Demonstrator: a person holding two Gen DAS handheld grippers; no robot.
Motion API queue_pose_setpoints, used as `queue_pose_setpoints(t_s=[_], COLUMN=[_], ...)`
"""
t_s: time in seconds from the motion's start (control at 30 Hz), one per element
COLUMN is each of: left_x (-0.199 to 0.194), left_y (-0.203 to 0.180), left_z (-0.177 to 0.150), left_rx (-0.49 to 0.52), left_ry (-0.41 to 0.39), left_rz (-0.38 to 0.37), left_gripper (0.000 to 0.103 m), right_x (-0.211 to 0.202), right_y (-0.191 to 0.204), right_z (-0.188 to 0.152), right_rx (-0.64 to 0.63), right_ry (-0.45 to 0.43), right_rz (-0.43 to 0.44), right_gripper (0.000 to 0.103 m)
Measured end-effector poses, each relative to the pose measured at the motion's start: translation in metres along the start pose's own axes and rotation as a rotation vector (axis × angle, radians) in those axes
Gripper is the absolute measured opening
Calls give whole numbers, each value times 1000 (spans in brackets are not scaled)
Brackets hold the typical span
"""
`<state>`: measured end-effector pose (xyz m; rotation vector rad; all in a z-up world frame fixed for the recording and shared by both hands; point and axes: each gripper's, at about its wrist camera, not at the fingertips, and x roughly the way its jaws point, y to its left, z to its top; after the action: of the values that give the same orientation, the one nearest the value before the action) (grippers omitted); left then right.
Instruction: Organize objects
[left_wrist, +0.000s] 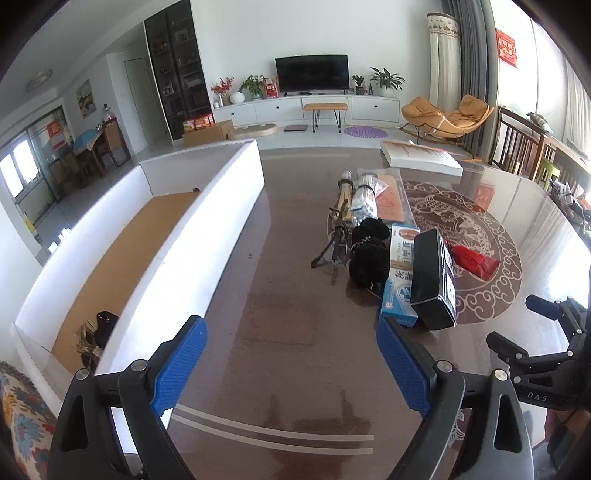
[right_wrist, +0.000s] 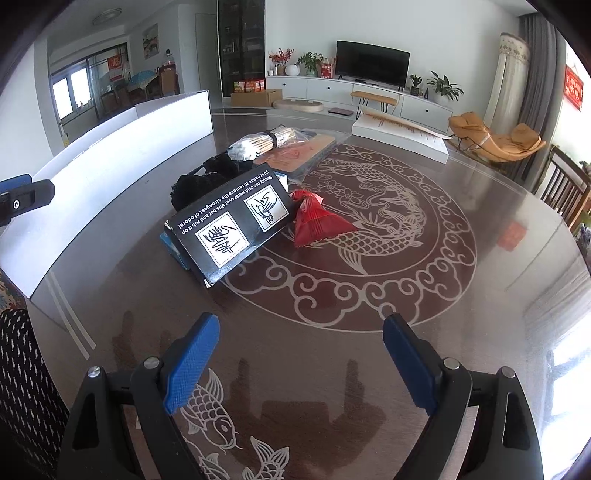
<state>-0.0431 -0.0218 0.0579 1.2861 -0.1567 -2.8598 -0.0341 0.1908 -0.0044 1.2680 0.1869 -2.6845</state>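
both my claws wide, empty | black box (right_wrist: 231, 225) beside red pouch (right_wrist: 317, 221): light, stiff, probably slick | I'd pinch its long edges

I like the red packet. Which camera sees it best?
The right wrist view: the red packet lies fully in sight beside the black box. In the left wrist view, that box hides part of it.

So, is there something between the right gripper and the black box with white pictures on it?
Nothing visible. The right gripper is open over bare table, and only glossy tabletop lies between it and the black box. The box leans on a blue box, with a red pouch close beside it.
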Motion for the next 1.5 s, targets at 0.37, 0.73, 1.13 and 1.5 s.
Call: queue_pose_setpoints(t_s=[0.37, 0.73, 1.13, 1.5], left_x=[90, 141, 141, 141], left_y=[-11, -36, -36, -36], left_z=[-38, 25, 25, 25], left_rx=[-1, 12, 8, 8], left_ry=[144, 98, 97, 97], left_rz=[-113, -124, -122, -122], left_gripper=[97, 103, 103, 103], right_x=[24, 35, 34, 34], right_y=[-12, -15, -14, -14], right_z=[-6, -10, -10, -10], right_rx=[44, 99, 99, 99], right_ry=[59, 72, 71, 71], right_rz=[-17, -36, -37, -37], right_gripper=[91, 103, 103, 103])
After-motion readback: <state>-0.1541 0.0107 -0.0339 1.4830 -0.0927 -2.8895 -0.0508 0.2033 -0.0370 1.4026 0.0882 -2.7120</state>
